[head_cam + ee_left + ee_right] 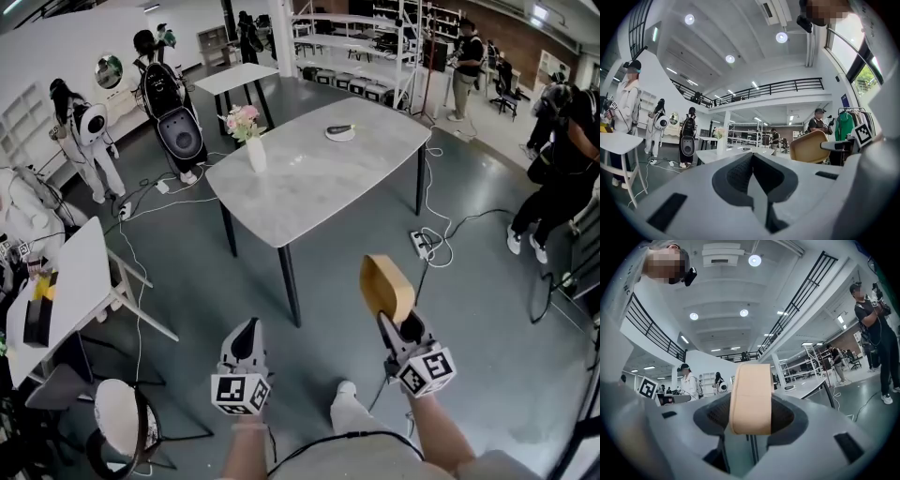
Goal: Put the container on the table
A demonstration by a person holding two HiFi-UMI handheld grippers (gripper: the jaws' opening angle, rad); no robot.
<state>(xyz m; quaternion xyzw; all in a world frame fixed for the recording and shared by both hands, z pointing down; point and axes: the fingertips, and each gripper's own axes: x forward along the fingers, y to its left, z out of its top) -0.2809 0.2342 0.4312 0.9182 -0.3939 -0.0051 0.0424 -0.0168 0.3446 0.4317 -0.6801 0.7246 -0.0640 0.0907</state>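
The right claw (401,328) grips the container (386,286), short of the desk's (309,183) near corner ahead. The left claw (246,336) is closed, empty.

A white vase (256,155) of pink flowers and a small white dish (339,134) are carried, well apart, by the grey marble-patterned table (319,183).

— What stands on the table (319,183)?
— A white vase (256,156) of pink flowers (242,118) near its left corner. A flat white dish (339,133) lies towards the far edge, well apart from the vase.
— And round about?
— A power strip (421,245) with white cables lies on the floor beside the right-hand leg. At the left, a white desk (80,267) carries a black box (39,321).
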